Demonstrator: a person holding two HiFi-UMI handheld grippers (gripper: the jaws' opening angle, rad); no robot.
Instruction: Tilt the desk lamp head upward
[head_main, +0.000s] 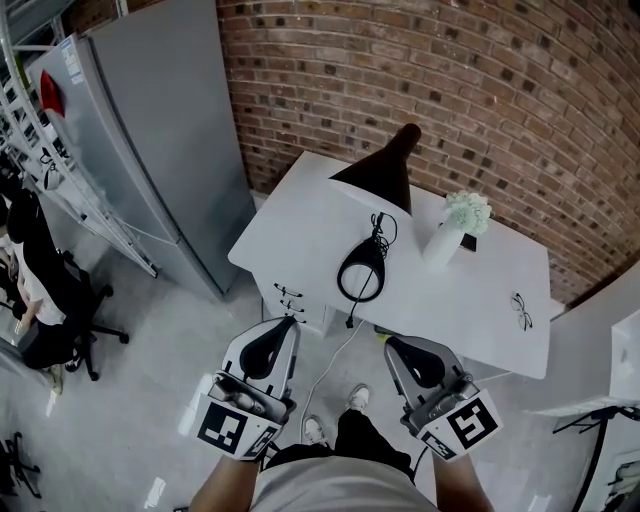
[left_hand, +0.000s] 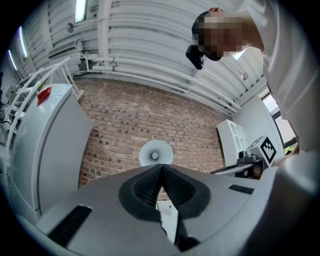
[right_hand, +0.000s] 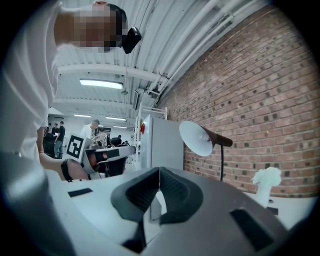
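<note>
The desk lamp stands on the white desk (head_main: 300, 235). Its dark cone head (head_main: 385, 165) reaches toward the brick wall, and its ring-shaped base (head_main: 361, 272) lies near the desk's front edge. The left gripper view faces straight into the head's pale inside (left_hand: 155, 152). In the right gripper view the lamp head (right_hand: 199, 138) shows from the side, tilted down on a thin stem (right_hand: 221, 162). My left gripper (head_main: 289, 324) (left_hand: 161, 170) and right gripper (head_main: 391, 345) (right_hand: 159, 173) are both shut and hold nothing. They hang in front of the desk, well short of the lamp.
A white vase of white flowers (head_main: 462, 218) and a pair of glasses (head_main: 521, 310) lie on the desk's right part. A cable (head_main: 335, 360) hangs off the front edge. A tall grey cabinet (head_main: 150, 150) stands left, with a seated person (head_main: 30, 290) beyond.
</note>
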